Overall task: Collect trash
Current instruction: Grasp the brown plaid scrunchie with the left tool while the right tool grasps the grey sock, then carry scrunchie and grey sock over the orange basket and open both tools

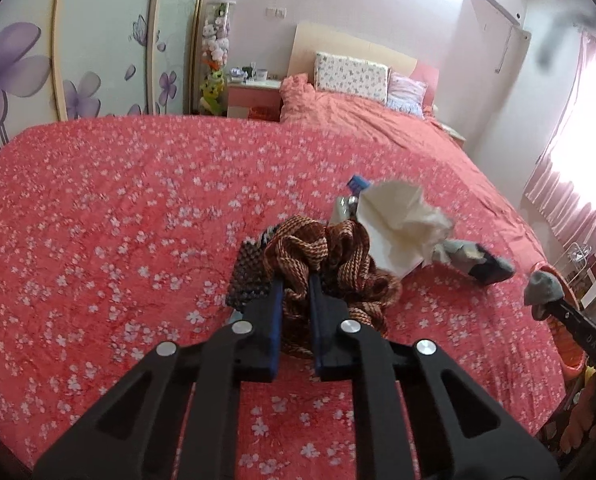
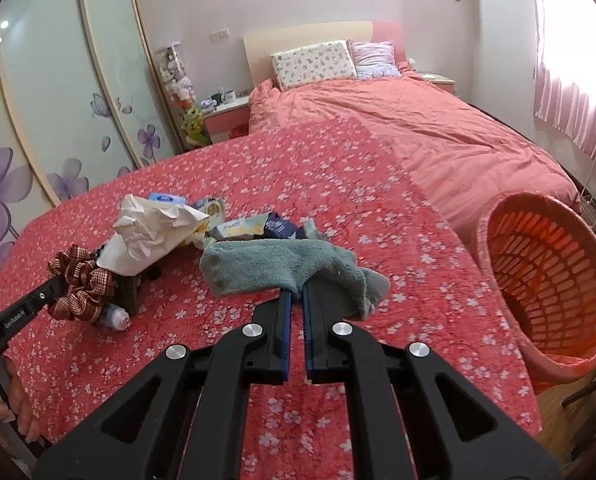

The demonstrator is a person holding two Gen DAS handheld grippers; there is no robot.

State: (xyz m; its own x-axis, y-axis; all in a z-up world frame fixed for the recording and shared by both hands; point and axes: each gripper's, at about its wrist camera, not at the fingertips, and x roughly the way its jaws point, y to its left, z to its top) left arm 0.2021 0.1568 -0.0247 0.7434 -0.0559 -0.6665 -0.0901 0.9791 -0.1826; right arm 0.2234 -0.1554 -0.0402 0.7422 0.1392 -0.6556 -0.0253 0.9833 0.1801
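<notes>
One orange basket (image 2: 546, 280) beside bed (image 2: 338, 200), contents unclear.

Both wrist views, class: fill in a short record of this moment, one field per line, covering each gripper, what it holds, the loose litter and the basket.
left gripper: shut on the brown woven scrunchie
right gripper: shut on the grey-green sock
surface: red floral bedspread
loose litter: crumpled white paper, snack wrappers, a small bottle below the scrunchie
basket: orange slatted basket, to the right beside the bed, no contents visible
sock versus basket: apart, sock left of the rim
</notes>
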